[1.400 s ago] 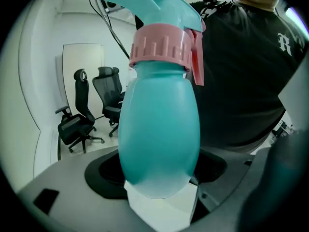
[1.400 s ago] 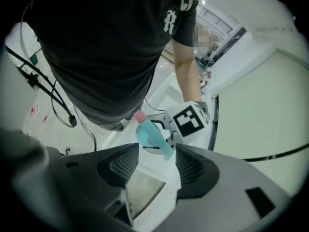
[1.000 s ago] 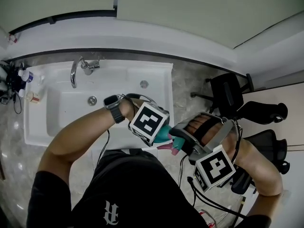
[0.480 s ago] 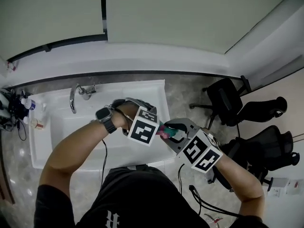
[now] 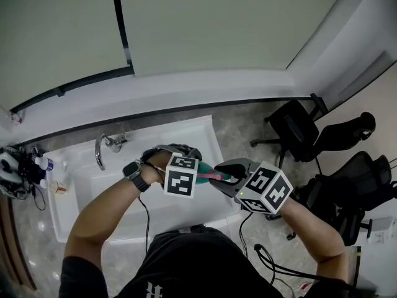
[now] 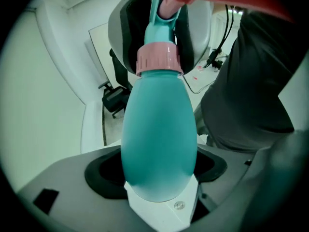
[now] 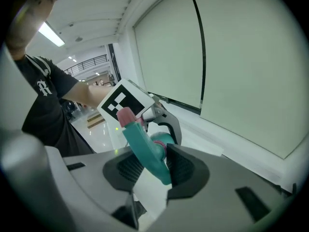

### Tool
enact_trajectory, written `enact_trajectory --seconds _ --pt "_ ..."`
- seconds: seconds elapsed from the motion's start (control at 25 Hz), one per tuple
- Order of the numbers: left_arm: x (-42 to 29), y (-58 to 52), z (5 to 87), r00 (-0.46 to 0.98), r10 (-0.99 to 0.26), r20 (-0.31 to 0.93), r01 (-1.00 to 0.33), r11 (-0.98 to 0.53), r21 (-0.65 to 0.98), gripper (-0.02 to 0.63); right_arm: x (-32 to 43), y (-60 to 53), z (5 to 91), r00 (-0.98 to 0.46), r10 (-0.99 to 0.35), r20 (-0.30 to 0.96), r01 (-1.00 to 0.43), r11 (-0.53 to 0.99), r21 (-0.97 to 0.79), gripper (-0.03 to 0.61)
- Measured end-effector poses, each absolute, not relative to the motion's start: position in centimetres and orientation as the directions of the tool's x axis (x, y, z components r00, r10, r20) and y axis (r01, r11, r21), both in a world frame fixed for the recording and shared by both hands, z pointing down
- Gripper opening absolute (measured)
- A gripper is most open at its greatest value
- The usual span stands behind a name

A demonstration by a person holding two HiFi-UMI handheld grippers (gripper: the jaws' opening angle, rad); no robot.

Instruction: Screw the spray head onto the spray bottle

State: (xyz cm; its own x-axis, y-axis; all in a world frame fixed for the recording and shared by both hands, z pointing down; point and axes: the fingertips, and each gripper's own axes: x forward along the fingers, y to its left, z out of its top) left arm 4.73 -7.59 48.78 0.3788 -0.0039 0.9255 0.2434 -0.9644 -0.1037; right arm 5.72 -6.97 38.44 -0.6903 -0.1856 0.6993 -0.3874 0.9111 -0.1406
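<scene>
A: Bottle?
B: Spray bottle [image 6: 159, 144] clamped in my left gripper [image 6: 159, 170], over the sink's [image 5: 161, 132] right edge.
A: Change?
B: My right gripper [image 7: 157, 170], pinching the spray head [image 7: 145, 146], has just rolled; pink collar [image 6: 159, 58] sits on the neck. Probably tightening.

- black short-sleeved T-shirt [image 5: 186, 259], white emblem on the chest;
- dark watch [image 5: 135, 174] on the left wrist;
- left gripper [image 6: 158, 170] and right gripper [image 7: 154, 164]: grey shells, black pads;
- white cubes [image 5: 181, 182] with black square markers;
- black cables [image 5: 259, 251]
</scene>
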Motion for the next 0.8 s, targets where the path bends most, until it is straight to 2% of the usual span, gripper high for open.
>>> enact_trajectory --seconds 0.16,0.28,0.36,0.48,0.56,0.64,0.72,0.8 --pt "5.0 -5.5 48.2 0.474 0.183 0.862 0.255 -0.965 0.064 0.376 5.8 -6.8 38.2 -0.732 -0.139 0.667 -0.405 0.876 -0.261 0.129" --pt "4.4 -4.9 48.6 0.472 0.224 0.853 0.250 -0.961 0.114 0.376 5.8 -6.7 39.2 -0.770 -0.109 0.629 -0.450 0.791 -0.414 0.129" --pt "3.8 -5.7 49.2 0.423 0.145 0.894 0.222 -0.974 0.052 0.376 6.0 -7.0 40.3 -0.793 -0.110 0.599 -0.499 0.682 -0.535 0.129" --pt "3.1 -7.9 49.7 0.286 -0.090 0.954 0.187 -0.971 -0.147 0.374 6.6 -7.7 41.6 -0.840 -0.135 0.526 -0.529 0.421 -0.737 0.129" --pt "2.8 -9.9 49.2 0.197 -0.295 0.935 0.197 -0.922 -0.333 0.373 7.1 -8.2 42.1 -0.874 -0.172 0.454 -0.484 0.232 -0.844 0.130" --pt "2.6 -11.6 48.5 0.138 -0.468 0.873 0.231 -0.842 -0.488 0.373 7.7 -9.0 42.8 -0.897 -0.231 0.377 -0.410 0.120 -0.904 0.130" --pt "2.5 -12.0 48.4 0.126 -0.517 0.847 0.254 -0.808 -0.531 0.373 7.5 -9.2 42.7 -0.912 -0.300 0.281 -0.319 0.086 -0.944 0.130" --pt "2.5 -11.4 49.0 0.156 -0.452 0.878 0.228 -0.849 -0.477 0.373 6.8 -8.9 41.4 -0.917 -0.356 0.180 -0.225 0.089 -0.970 0.147"
